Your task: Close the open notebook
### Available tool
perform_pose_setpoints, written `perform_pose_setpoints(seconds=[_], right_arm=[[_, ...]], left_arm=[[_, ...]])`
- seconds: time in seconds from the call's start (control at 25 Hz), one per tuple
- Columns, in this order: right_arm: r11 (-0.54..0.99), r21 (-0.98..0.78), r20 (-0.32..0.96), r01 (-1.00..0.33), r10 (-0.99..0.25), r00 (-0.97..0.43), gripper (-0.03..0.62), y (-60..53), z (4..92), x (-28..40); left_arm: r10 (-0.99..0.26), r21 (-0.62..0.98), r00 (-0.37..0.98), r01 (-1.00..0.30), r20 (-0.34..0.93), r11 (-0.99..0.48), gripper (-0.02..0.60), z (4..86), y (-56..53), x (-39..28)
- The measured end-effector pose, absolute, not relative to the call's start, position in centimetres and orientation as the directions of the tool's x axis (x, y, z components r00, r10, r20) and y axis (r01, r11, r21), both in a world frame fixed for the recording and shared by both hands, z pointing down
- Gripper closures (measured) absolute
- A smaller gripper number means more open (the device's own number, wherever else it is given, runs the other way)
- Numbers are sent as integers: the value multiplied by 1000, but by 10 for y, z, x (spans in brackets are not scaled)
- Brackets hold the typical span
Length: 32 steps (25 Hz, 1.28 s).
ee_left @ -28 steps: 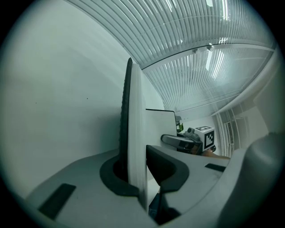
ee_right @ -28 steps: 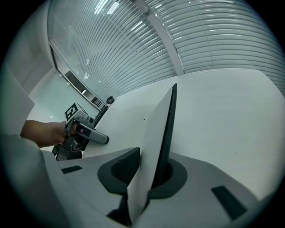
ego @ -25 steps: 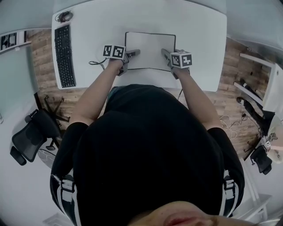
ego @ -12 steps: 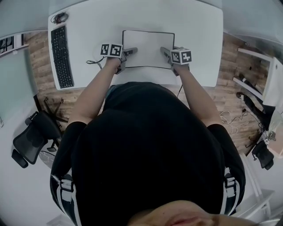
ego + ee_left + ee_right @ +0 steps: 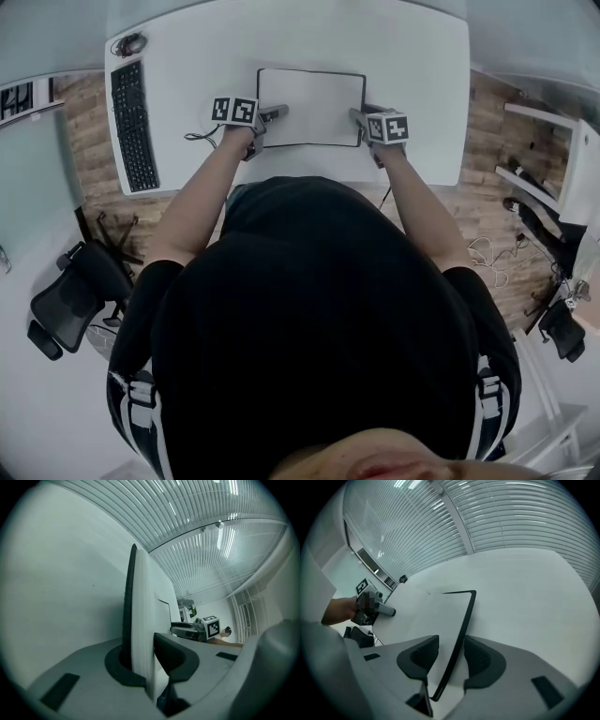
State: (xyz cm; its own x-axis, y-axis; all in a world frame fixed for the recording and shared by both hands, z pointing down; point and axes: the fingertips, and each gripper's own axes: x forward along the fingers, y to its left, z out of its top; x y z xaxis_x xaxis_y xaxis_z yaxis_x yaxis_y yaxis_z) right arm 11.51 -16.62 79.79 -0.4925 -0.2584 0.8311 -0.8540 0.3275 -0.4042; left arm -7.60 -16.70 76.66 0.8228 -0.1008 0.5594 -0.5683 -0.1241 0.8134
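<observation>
Lying open: the notebook (image 5: 311, 108) is spread flat on the white desk (image 5: 412, 66) straight ahead of you, blank pages up, with its black cover showing as a thin border round them.
Left edge: your left gripper (image 5: 278, 112) is clenched on it. In the left gripper view the pads press on a thick block of white pages backed by the black cover.
Right edge: your right gripper (image 5: 359, 117) sits here with its jaws released. They have just been opening, and the thin black cover edge runs between the pads without being pinched.
Forearms: both of yours reach forward, one to each near corner of the notebook, and the marker cubes sit just outside its two sides.
Keyboard: a black keyboard (image 5: 134, 122) lies along the desk's left end, well apart from the notebook.
Cables: a thin dark cable (image 5: 202, 134) lies just beside your left gripper, and a small coil (image 5: 127, 42) sits at the far left corner, beyond the keyboard.
Around the desk: a wooden floor (image 5: 89, 103) shows on both sides, and a black office chair (image 5: 75, 291) stands to your left.
Backdrop: slatted blinds (image 5: 525, 522) fill the far side in both gripper views.
</observation>
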Motion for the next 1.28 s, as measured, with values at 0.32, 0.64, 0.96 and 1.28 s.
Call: perform_pose_setpoints(seconds=[0.32, 0.64, 0.96, 1.28], right_arm=[[352, -348, 860, -869, -249, -446, 457, -156, 803, 122], [378, -330, 850, -865, -281, -447, 530, -150, 794, 124], [402, -337, 847, -851, -266, -461, 542, -146, 799, 121], [384, -375, 844, -843, -234, -482, 542, -147, 803, 119]], left_arm=[[-115, 808, 817, -577, 566, -120, 513, 765, -167, -78], [-126, 804, 812, -582, 569, -121, 513, 761, -165, -77], [-132, 790, 800, -600, 586, -129, 512, 757, -167, -74], [-104, 794, 808, -589, 580, -150, 461, 741, -166, -63]])
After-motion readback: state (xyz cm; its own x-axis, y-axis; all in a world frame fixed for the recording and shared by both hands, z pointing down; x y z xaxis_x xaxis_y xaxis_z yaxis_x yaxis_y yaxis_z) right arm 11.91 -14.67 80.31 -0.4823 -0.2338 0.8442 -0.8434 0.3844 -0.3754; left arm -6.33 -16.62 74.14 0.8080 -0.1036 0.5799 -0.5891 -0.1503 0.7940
